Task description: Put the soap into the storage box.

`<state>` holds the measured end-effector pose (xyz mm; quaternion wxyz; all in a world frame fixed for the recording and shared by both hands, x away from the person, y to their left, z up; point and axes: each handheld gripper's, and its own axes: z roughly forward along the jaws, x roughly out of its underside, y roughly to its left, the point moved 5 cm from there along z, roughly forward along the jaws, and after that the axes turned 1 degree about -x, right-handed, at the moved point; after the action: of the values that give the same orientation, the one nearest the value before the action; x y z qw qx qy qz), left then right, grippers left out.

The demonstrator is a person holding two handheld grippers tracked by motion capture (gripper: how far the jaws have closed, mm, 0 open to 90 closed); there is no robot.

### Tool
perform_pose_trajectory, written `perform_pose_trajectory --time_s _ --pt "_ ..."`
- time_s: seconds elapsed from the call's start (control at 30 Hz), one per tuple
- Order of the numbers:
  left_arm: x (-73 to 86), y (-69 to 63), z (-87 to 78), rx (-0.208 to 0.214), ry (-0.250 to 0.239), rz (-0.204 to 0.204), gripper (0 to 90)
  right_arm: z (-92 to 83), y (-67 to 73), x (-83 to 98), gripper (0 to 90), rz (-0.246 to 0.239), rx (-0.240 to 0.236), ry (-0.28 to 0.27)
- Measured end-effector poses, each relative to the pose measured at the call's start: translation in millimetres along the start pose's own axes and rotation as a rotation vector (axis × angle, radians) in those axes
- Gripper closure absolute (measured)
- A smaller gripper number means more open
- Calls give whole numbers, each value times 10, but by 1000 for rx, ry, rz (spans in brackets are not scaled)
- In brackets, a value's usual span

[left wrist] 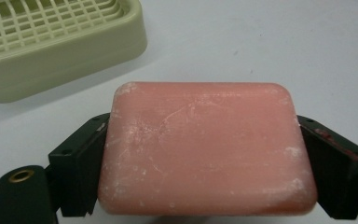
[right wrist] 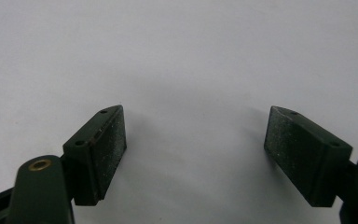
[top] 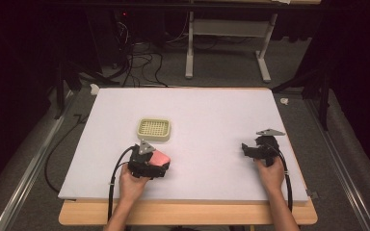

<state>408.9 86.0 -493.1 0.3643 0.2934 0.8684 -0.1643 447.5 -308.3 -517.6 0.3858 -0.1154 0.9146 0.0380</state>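
Observation:
A pink bar of soap (left wrist: 205,149) sits between the two black jaws of my left gripper (left wrist: 205,154), which press on its two short sides. From above, the same soap (top: 160,157) pokes out of the left gripper (top: 155,162) near the table's front left. A pale green soap dish (top: 154,129) with a slatted grid top stands just beyond it, and its corner (left wrist: 51,51) fills the upper left of the left gripper view. My right gripper (right wrist: 193,154) stands open over bare white surface, with nothing between its jaws; it is at the front right (top: 250,150).
A white mat (top: 197,115) covers a wooden table (top: 188,214). Beyond the table's far edge are a dark floor with cables (top: 139,62) and a white frame's legs (top: 226,43). Metal rails (top: 29,168) run along both sides.

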Motion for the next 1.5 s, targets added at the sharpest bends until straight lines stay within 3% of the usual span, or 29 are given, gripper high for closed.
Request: perform_pose_trajectory --time_s 0.63,1.07,1.5 --pt "-218 90 -163 14 -44 -42 139 -2 4 0 212 -3 2 0" --pt "-376 180 -179 -22 -39 -39 139 -2 4 0 212 -6 2 -1" --pt "-545 320 -116 -59 -44 -82 139 -1 4 1 213 0 -1 0"
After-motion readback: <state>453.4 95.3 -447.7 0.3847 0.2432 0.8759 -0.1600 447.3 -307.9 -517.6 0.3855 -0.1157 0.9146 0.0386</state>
